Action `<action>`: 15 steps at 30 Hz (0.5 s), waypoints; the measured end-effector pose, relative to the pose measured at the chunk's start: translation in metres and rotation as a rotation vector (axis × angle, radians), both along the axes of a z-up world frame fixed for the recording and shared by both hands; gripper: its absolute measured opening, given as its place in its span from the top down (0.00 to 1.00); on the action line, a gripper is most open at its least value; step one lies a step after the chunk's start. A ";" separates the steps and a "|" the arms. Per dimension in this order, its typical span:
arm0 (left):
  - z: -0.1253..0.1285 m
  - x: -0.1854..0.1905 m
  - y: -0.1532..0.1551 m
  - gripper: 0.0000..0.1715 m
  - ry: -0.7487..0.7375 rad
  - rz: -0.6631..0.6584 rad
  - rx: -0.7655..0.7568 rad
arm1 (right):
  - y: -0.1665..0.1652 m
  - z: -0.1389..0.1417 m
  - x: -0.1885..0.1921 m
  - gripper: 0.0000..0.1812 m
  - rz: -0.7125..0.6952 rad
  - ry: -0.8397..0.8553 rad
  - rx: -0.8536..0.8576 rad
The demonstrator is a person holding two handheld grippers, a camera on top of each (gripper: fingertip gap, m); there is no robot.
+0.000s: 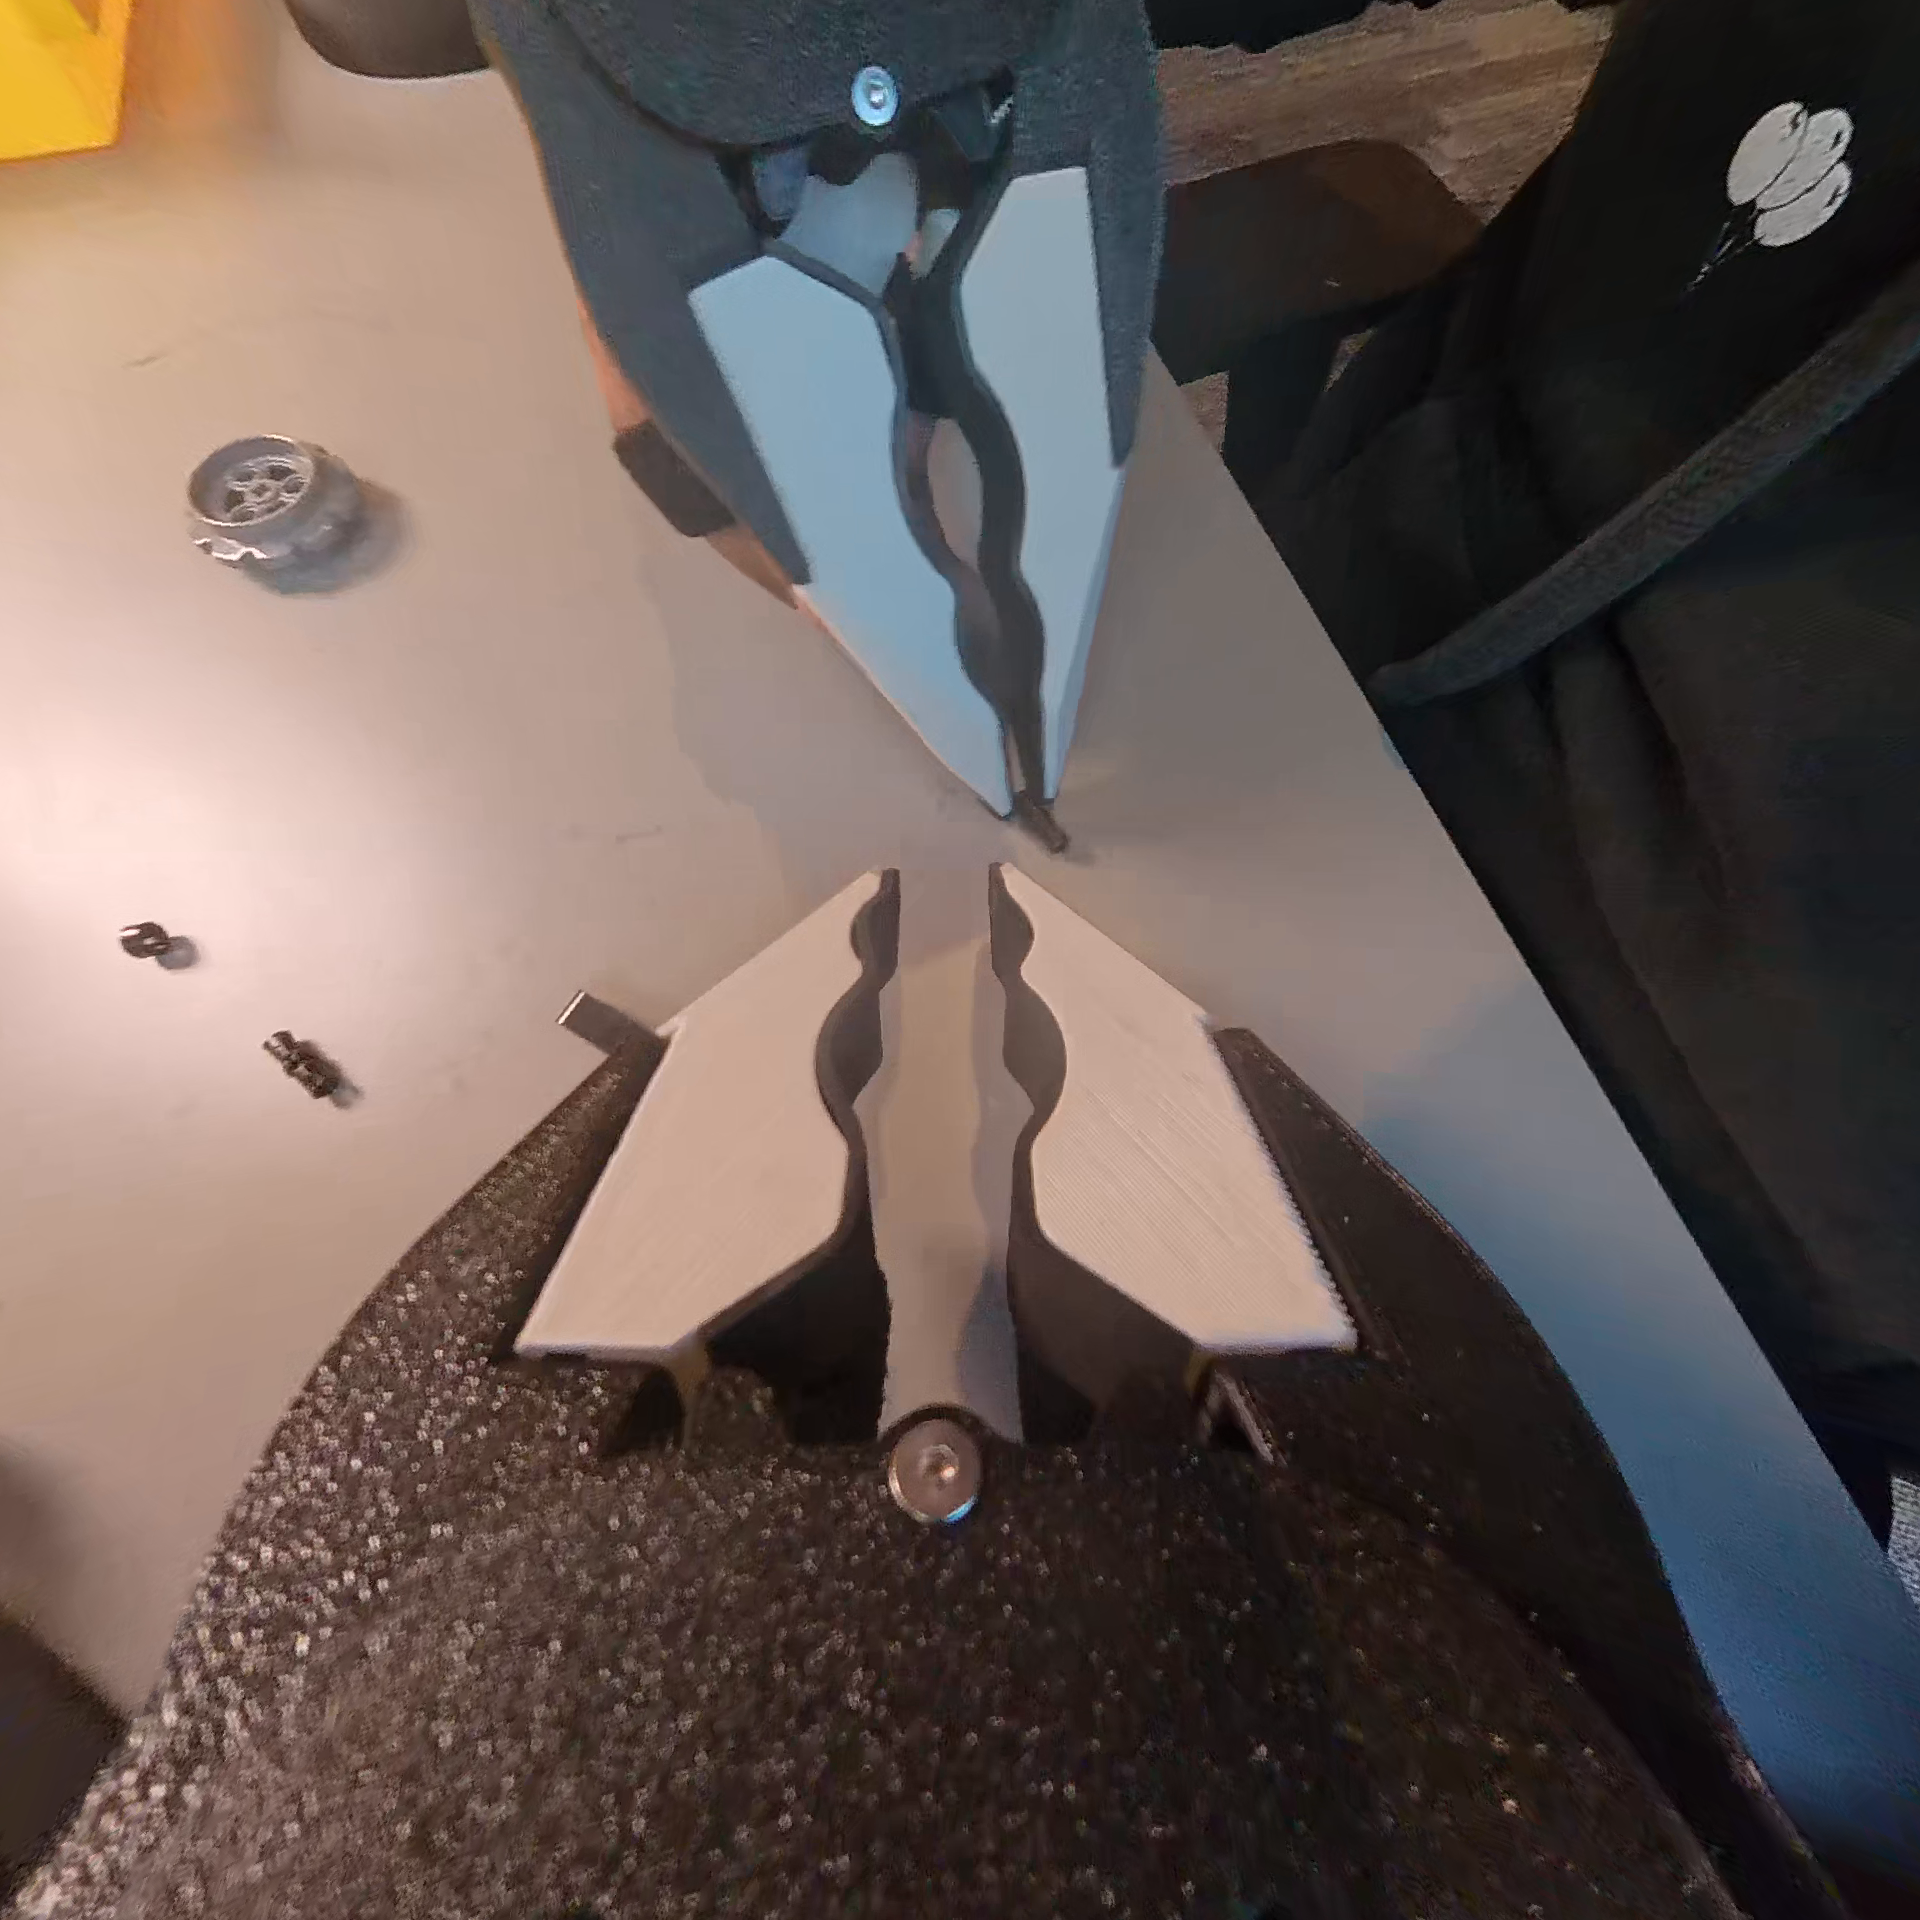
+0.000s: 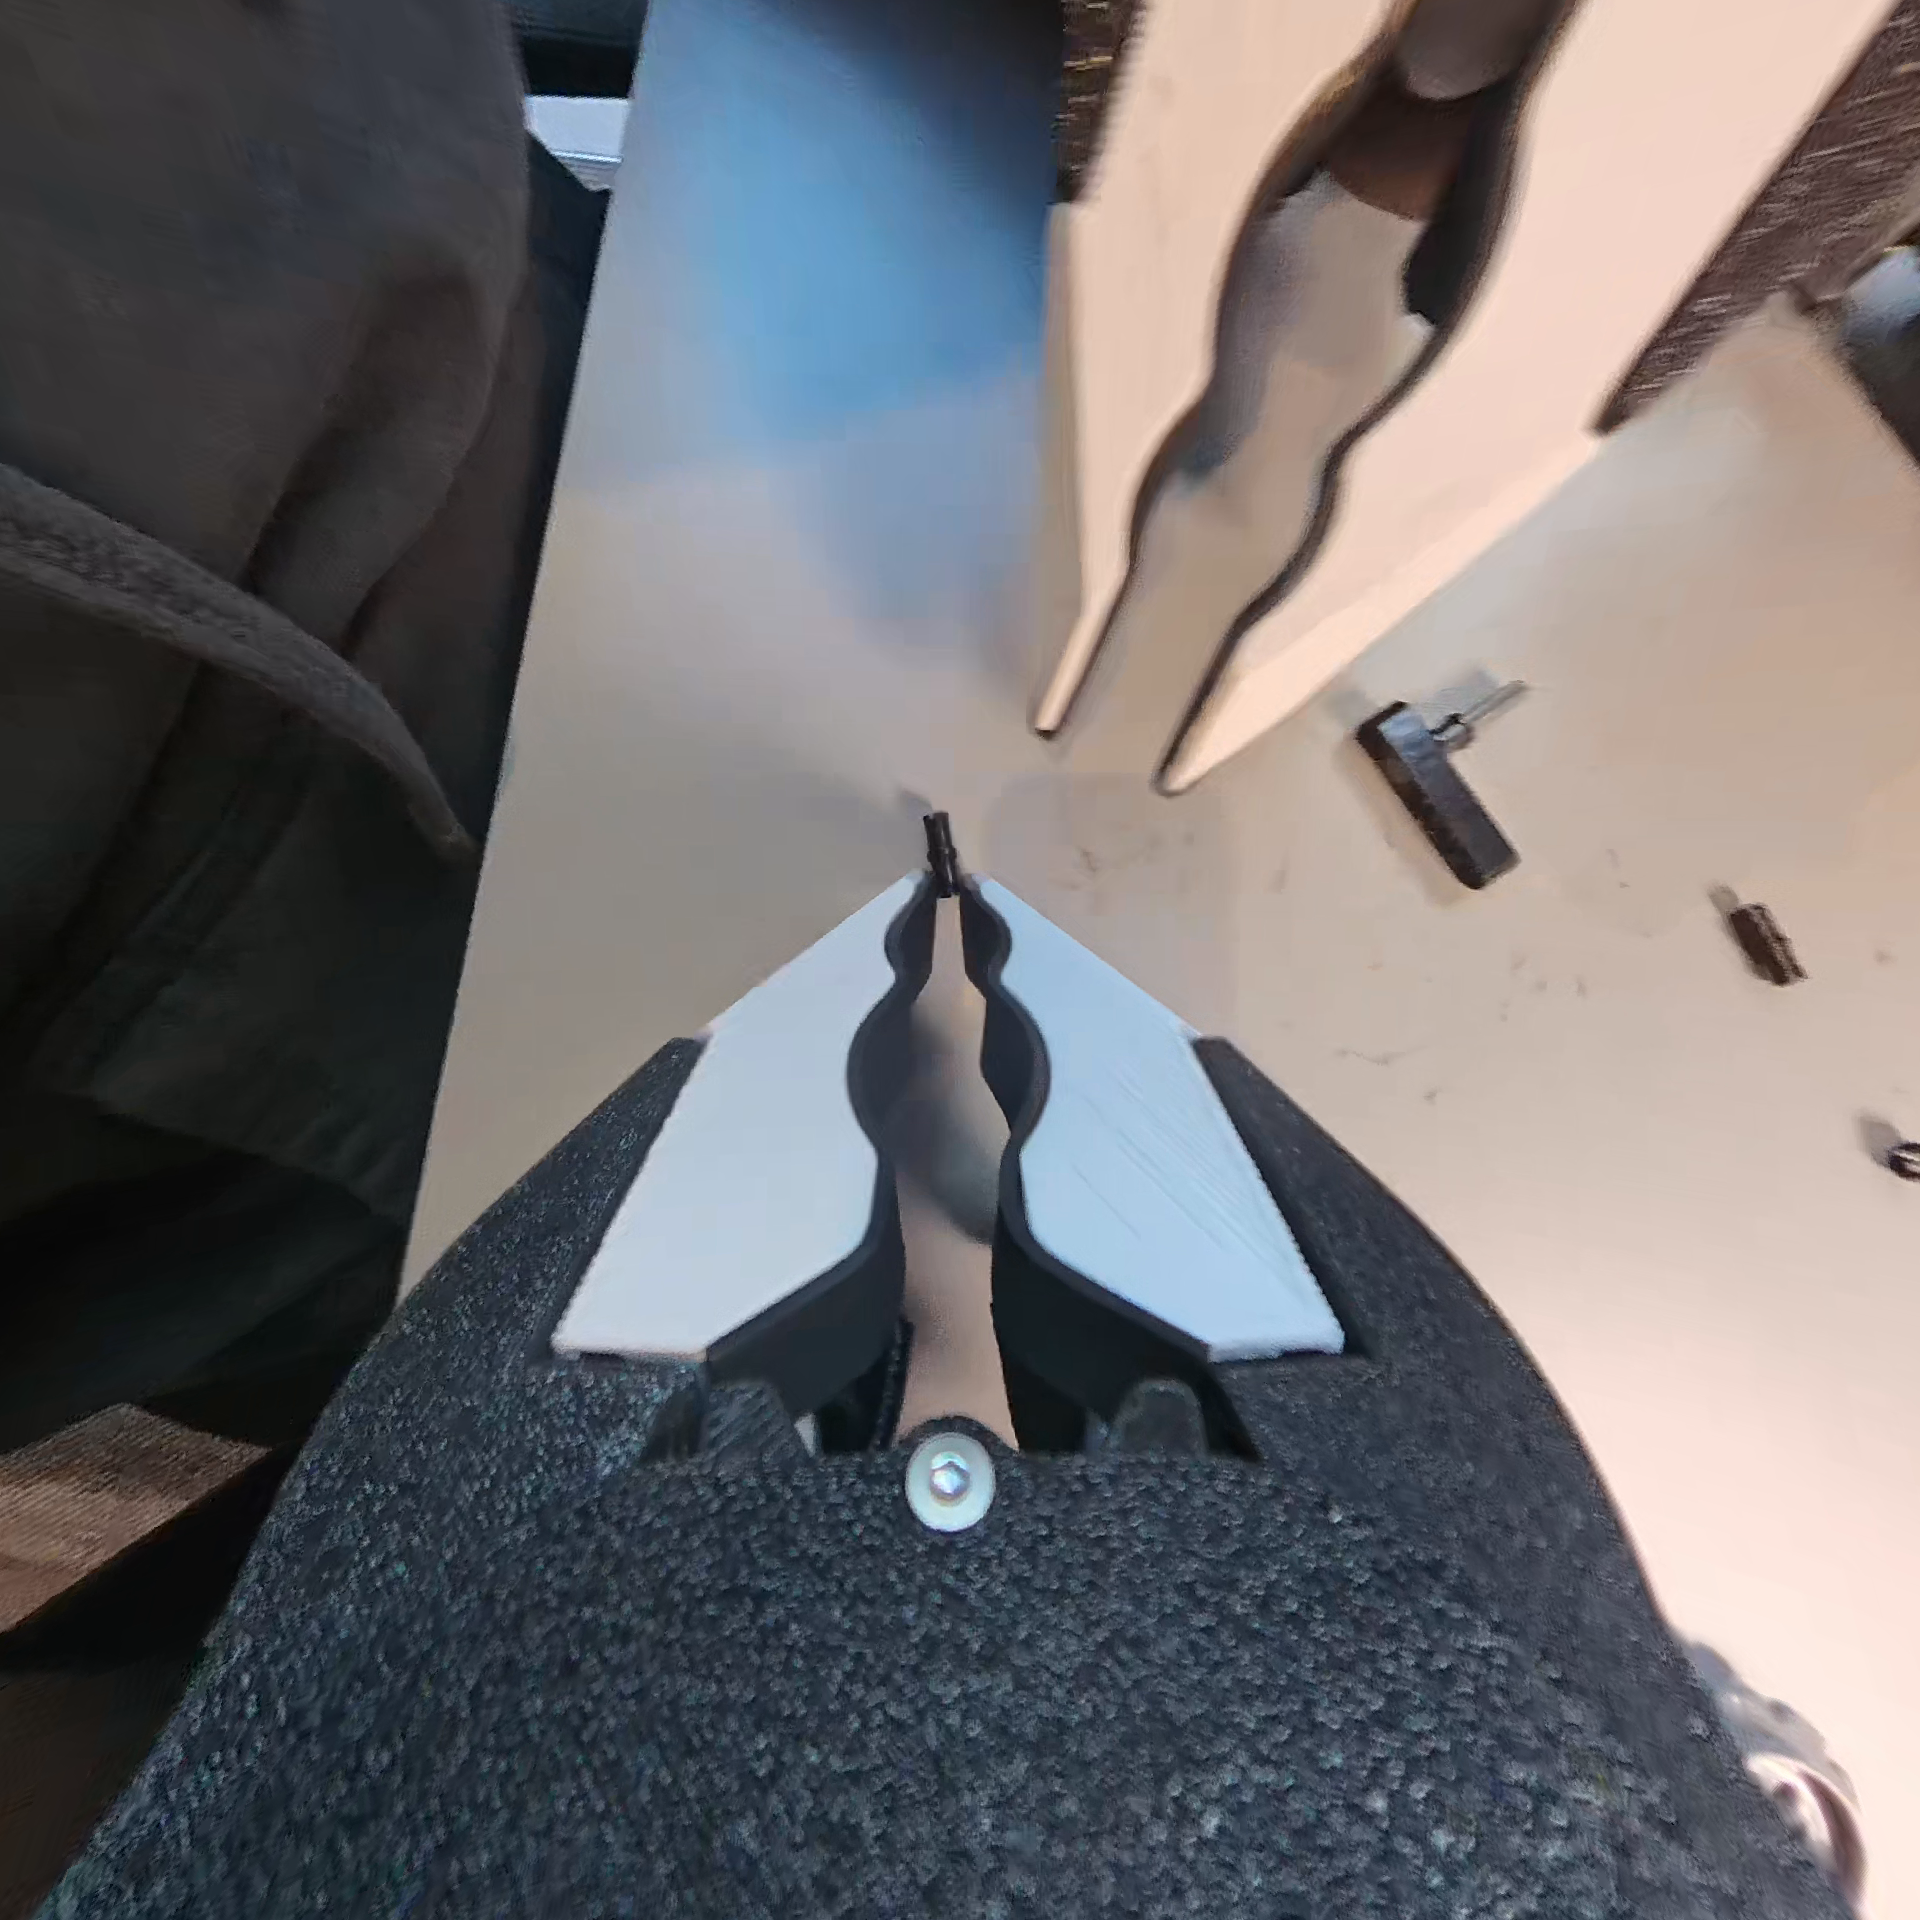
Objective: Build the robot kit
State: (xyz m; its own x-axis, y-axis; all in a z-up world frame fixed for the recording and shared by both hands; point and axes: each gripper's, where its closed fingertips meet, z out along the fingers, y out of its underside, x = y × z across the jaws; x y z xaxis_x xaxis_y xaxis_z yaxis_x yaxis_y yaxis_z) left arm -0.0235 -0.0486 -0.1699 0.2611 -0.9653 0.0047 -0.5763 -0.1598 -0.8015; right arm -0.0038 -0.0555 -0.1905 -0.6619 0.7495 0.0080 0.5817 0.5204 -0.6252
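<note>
- Two grippers meet tip to tip above the pale surface (image 1: 416,727).
- My right gripper (image 2: 943,883) has its fingers pinched on a tiny black pin (image 2: 941,850).
- My left gripper (image 1: 943,873) hovers beside it, fingers slightly parted, holding nothing.
- A small wheel (image 1: 275,509) and black bits (image 1: 307,1062) lie well apart.

Grey table (image 1: 364,675), toy wheel (image 1: 272,504), black bar (image 2: 1439,795)

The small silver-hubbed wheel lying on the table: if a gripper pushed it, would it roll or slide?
Probably slide: the wheel lies flat on its side on the table, hub up. Its dark tyre may drag rather than skid. It looks small, so likely light; tipped on edge, it would probably roll.
</note>
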 end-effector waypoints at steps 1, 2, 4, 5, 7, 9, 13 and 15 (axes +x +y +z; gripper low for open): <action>0.000 0.002 -0.001 0.91 -0.005 -0.004 -0.008 | 0.004 0.003 -0.003 0.98 -0.016 0.010 -0.002; 0.000 0.003 0.000 0.91 -0.005 -0.002 -0.015 | 0.008 0.009 -0.008 0.98 -0.038 0.036 -0.005; 0.000 0.004 0.004 0.92 -0.005 0.016 -0.016 | 0.015 0.021 -0.016 0.98 -0.067 0.076 0.006; 0.001 0.004 0.006 0.92 -0.014 0.025 -0.020 | 0.018 0.023 -0.017 0.98 -0.067 0.081 0.036; 0.003 0.003 0.009 0.97 -0.037 0.039 -0.029 | 0.025 0.025 -0.019 0.98 -0.081 0.087 0.077; 0.003 0.002 0.011 0.99 -0.052 0.056 -0.039 | 0.027 0.029 -0.022 0.98 -0.103 0.115 0.072; 0.009 0.001 0.016 0.96 -0.089 0.083 -0.035 | 0.030 0.035 -0.026 0.98 -0.161 0.195 0.082; 0.010 0.000 0.019 0.98 -0.076 0.093 0.000 | 0.031 0.038 -0.027 0.98 -0.185 0.237 0.078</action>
